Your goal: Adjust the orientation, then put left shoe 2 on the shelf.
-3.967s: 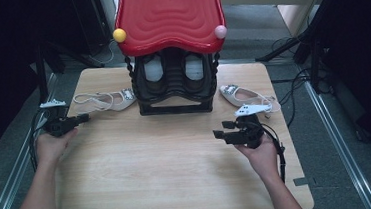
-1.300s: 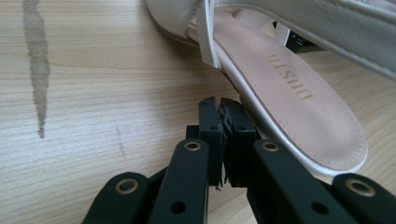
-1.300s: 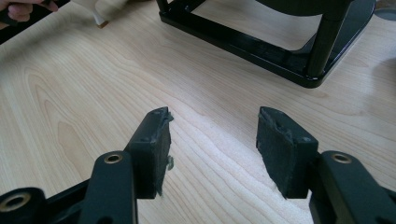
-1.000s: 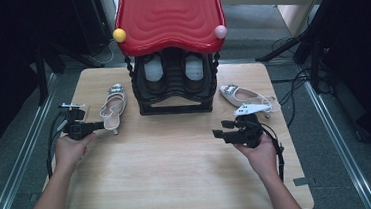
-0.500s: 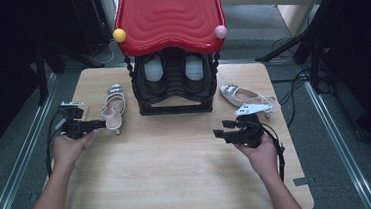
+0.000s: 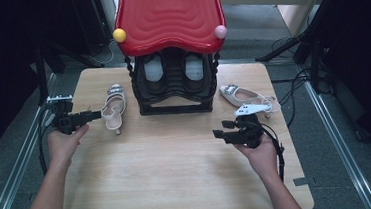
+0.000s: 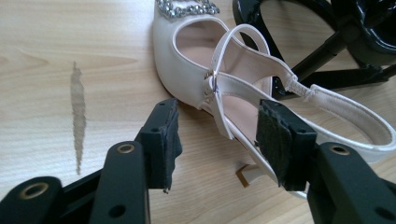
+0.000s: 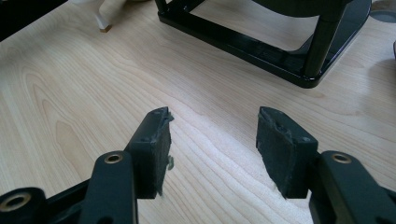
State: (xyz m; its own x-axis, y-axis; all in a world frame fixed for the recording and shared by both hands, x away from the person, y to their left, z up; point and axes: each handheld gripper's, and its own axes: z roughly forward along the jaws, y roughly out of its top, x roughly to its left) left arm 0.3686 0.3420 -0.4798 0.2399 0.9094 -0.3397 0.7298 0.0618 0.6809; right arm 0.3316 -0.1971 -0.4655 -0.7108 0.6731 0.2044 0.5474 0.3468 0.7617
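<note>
Now that the left tongs point(image 7: 217, 140) have just been opening and stand released around the cream slingback heeled shoe point(image 6: 113, 108) on the wooden surface point(image 6: 179, 175) beside the black rack point(image 6: 175, 93), lift clear without snagging its strap; right tongs point(image 8: 212, 149) gape empty

Two pale strappy shoes lie on the table point(image 6: 179, 175): one shoe point(image 6: 113, 108) left of the rack, one shoe point(image 6: 245, 97) right of it. One black shoe rack point(image 6: 173, 88) stands at the far middle under one red top point(image 6: 169, 16), which carries two balls, one yellow ball point(image 6: 119, 35), one pink ball point(image 6: 221, 31). Two pale items sit inside the rack.
</note>
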